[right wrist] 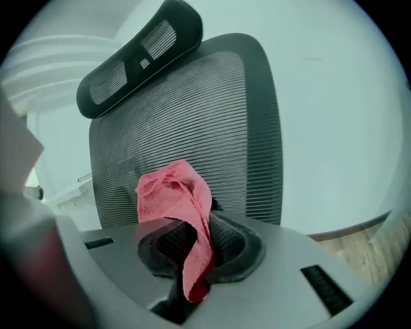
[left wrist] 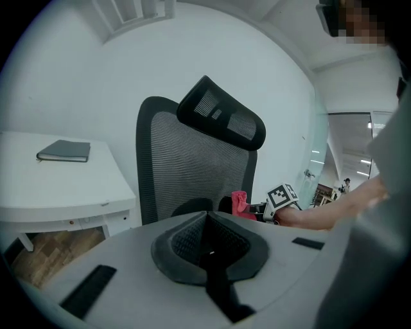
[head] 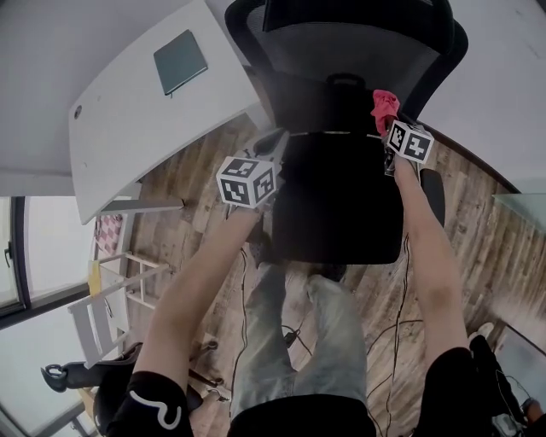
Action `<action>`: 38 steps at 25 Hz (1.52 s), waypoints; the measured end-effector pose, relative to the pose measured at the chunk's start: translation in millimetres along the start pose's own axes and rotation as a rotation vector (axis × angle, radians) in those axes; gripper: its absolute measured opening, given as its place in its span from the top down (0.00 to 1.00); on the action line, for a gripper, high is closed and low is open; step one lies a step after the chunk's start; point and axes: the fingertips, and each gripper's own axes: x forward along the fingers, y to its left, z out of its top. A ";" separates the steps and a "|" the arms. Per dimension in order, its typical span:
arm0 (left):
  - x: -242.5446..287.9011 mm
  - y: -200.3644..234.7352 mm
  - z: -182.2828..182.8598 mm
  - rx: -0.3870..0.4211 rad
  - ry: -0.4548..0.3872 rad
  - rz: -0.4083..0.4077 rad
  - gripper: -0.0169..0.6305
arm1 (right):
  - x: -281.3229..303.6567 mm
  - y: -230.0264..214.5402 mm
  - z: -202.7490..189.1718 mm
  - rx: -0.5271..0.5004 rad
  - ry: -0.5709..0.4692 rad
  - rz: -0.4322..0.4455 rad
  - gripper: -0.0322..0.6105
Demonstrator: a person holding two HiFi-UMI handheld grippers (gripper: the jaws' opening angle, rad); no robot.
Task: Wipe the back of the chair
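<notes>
One black office chair (head: 341, 201), with its mesh back (right wrist: 192, 122) facing both tools. One white tabletop (head: 128, 115) sits on the left, with a single dark notebook (head: 180, 61) on it. Two tools: the left tool (left wrist: 209, 239) is clenched on nothing, next to the seat. The right tool (right wrist: 192, 254) is pinching the one pink cloth (right wrist: 178, 199), which is bunched just in front of the lower mesh. Can't tell if it's touching.

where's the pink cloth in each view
Head view: cloth upper right, against the chair back.
Left gripper view: cloth just right of centre, low by the chair back.
Right gripper view: cloth at centre, clamped between the jaws.
Shared landmark: the headrest, higher than the cloth in all three.
</notes>
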 end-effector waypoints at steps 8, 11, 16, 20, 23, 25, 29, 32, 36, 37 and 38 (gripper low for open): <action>11.0 -23.1 11.0 0.009 -0.016 0.010 0.93 | -31.7 -83.1 2.4 0.082 -0.012 -0.121 0.84; 8.9 -33.4 15.9 0.018 -0.017 0.013 0.94 | -49.3 -106.3 9.1 0.151 -0.043 -0.142 0.84; -4.8 -48.7 22.7 0.019 -0.022 0.016 0.94 | -92.7 -95.8 23.9 0.143 -0.067 -0.068 0.84; -24.5 -68.4 36.2 0.021 -0.036 0.004 0.94 | -137.5 -54.4 30.0 0.154 -0.088 0.029 0.85; -47.9 -88.9 52.9 0.046 -0.058 -0.021 0.94 | -172.3 -12.6 35.0 0.138 -0.098 0.094 0.85; -68.3 -101.4 67.0 0.058 -0.082 -0.031 0.94 | -198.5 18.2 40.7 0.110 -0.110 0.143 0.85; -129.3 -128.5 92.6 0.078 -0.123 -0.039 0.94 | -274.0 79.5 52.3 0.034 -0.141 0.203 0.85; -184.0 -146.9 114.3 0.077 -0.167 -0.023 0.94 | -335.6 117.3 63.9 -0.013 -0.172 0.216 0.85; -257.3 -181.9 117.3 0.082 -0.207 -0.016 0.94 | -421.8 157.1 61.5 -0.009 -0.205 0.227 0.85; -272.9 -189.5 116.1 0.090 -0.207 -0.014 0.94 | -440.5 165.8 61.1 -0.011 -0.211 0.233 0.85; -286.8 -196.7 115.1 0.103 -0.206 -0.011 0.94 | -458.1 173.1 61.5 -0.018 -0.217 0.238 0.85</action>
